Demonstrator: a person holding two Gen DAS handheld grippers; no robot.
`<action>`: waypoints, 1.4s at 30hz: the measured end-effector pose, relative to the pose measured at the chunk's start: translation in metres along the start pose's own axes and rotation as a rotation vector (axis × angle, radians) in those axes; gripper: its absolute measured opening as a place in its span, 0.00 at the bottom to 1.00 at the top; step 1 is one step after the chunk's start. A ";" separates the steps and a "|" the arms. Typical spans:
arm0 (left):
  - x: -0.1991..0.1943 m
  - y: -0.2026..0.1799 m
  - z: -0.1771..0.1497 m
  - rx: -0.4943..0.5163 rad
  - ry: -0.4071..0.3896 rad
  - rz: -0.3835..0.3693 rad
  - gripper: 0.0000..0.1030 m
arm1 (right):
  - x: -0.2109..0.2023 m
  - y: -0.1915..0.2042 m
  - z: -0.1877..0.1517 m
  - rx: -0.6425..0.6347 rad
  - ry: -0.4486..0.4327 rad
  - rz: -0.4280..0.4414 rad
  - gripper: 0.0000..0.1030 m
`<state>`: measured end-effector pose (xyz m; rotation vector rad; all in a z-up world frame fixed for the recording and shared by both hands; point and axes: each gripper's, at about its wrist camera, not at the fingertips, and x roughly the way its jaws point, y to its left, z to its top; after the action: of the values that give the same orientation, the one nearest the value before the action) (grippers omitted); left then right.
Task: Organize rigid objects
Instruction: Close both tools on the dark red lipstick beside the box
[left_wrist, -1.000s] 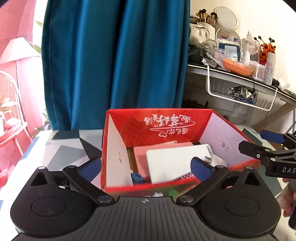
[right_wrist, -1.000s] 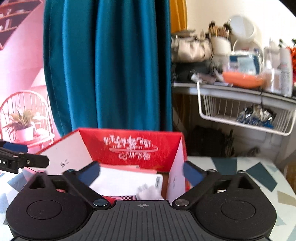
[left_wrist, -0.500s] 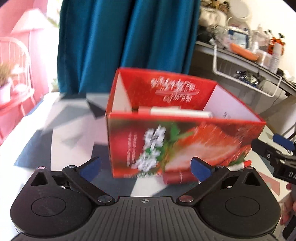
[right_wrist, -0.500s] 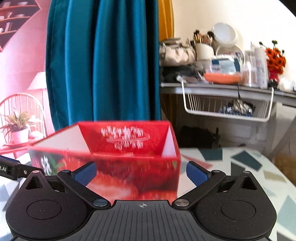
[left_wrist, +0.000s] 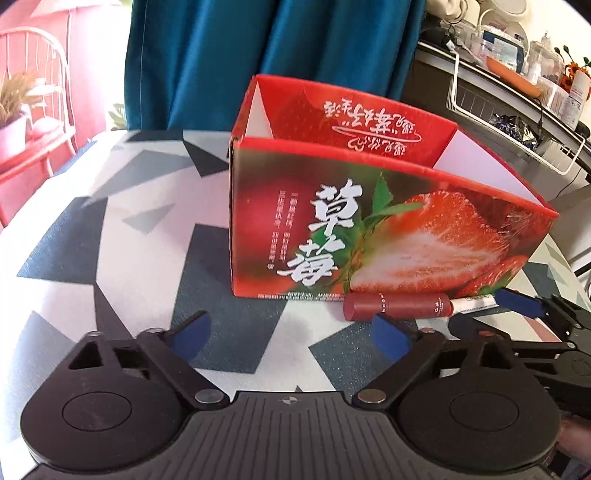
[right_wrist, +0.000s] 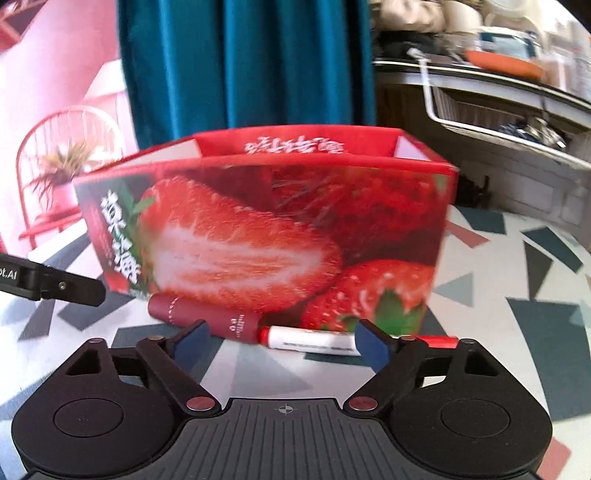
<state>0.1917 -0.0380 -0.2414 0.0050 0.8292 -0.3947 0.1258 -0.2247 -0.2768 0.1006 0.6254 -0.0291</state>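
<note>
A red strawberry-print box (left_wrist: 369, 236) stands open-topped on the patterned table (left_wrist: 122, 236). Against its front base lie a dark red tube (left_wrist: 397, 305) and a white marker (left_wrist: 476, 304) with red ends. My left gripper (left_wrist: 290, 336) hovers low before the box, its jaws closing over bare table with nothing between them. My right gripper (right_wrist: 282, 343) is low in front of the white marker (right_wrist: 310, 341) and the tube (right_wrist: 203, 315). Its jaws are closing, the marker lies just ahead between the pads, and they do not press it. The box's inside is hidden.
A teal curtain (left_wrist: 277, 55) hangs behind the table. A cluttered shelf with a white wire basket (left_wrist: 517, 122) is at the right. A red wire chair with a plant (right_wrist: 62, 177) stands at the left. The left gripper's finger (right_wrist: 51, 282) reaches in beside the box.
Both grippers have dropped from above the box to table level in front of it. The box's contents went out of sight, the tube and marker came into view, and both jaws have narrowed a little.
</note>
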 end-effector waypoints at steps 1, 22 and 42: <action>0.002 0.001 0.000 -0.007 0.005 -0.002 0.87 | 0.002 0.003 0.001 -0.009 0.001 0.010 0.75; 0.027 -0.010 0.010 -0.013 0.032 -0.180 0.49 | 0.021 0.030 -0.001 -0.139 0.000 0.112 0.53; 0.055 -0.020 0.012 -0.029 0.068 -0.229 0.38 | 0.027 0.015 0.000 -0.060 0.029 0.144 0.37</action>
<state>0.2264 -0.0771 -0.2701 -0.1046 0.9055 -0.6010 0.1487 -0.2093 -0.2910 0.0883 0.6461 0.1306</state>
